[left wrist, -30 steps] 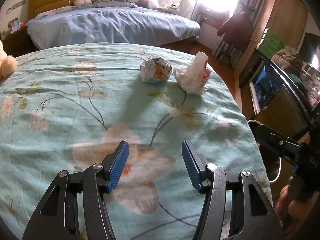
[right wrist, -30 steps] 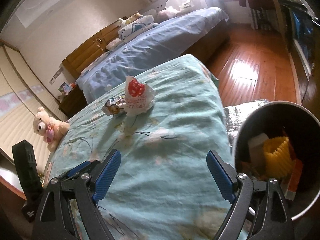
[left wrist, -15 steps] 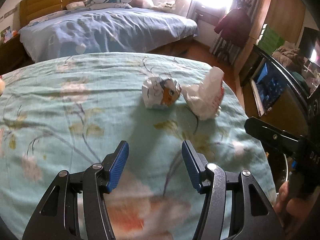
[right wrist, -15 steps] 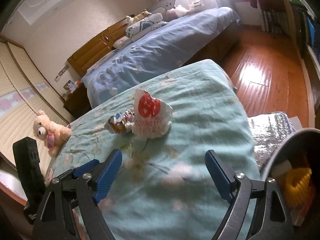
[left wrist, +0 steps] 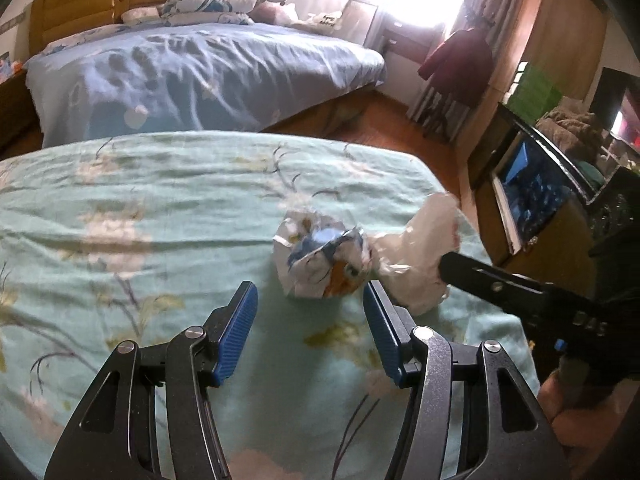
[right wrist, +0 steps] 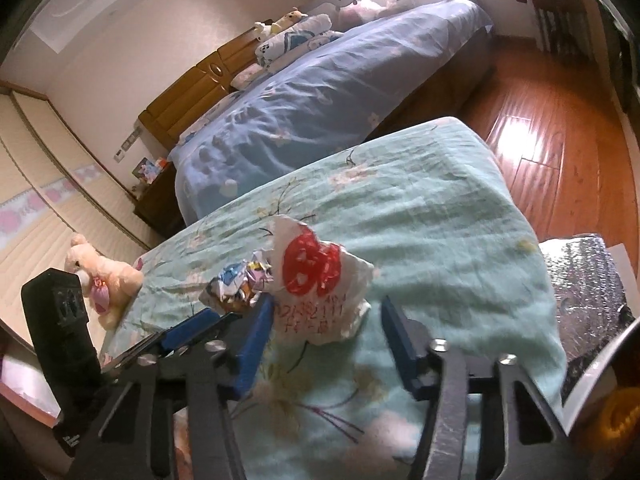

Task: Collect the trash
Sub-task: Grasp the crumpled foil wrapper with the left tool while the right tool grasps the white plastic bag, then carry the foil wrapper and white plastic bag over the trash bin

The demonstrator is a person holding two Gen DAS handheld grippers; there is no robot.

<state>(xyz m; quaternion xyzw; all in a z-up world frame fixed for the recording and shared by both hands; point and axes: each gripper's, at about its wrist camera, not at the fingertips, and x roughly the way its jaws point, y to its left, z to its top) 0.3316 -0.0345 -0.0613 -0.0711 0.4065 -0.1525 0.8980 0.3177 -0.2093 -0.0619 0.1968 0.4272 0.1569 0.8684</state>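
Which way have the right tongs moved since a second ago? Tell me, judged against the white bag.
Yes. The right tongs have advanced toward the white bag, which sits on the green bedspread, now just ahead between the closing jaws.

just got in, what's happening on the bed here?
A person is clearing trash off the green floral bedspread with a handheld gripper in each hand. The left gripper is lined up on the crumpled printed wrapper, jaws open, not touching it. The right gripper is at the white plastic bag with the red print beside the wrapper; its jaws are closing with the bag just ahead of them, not gripped yet. Nothing is lifted so far.
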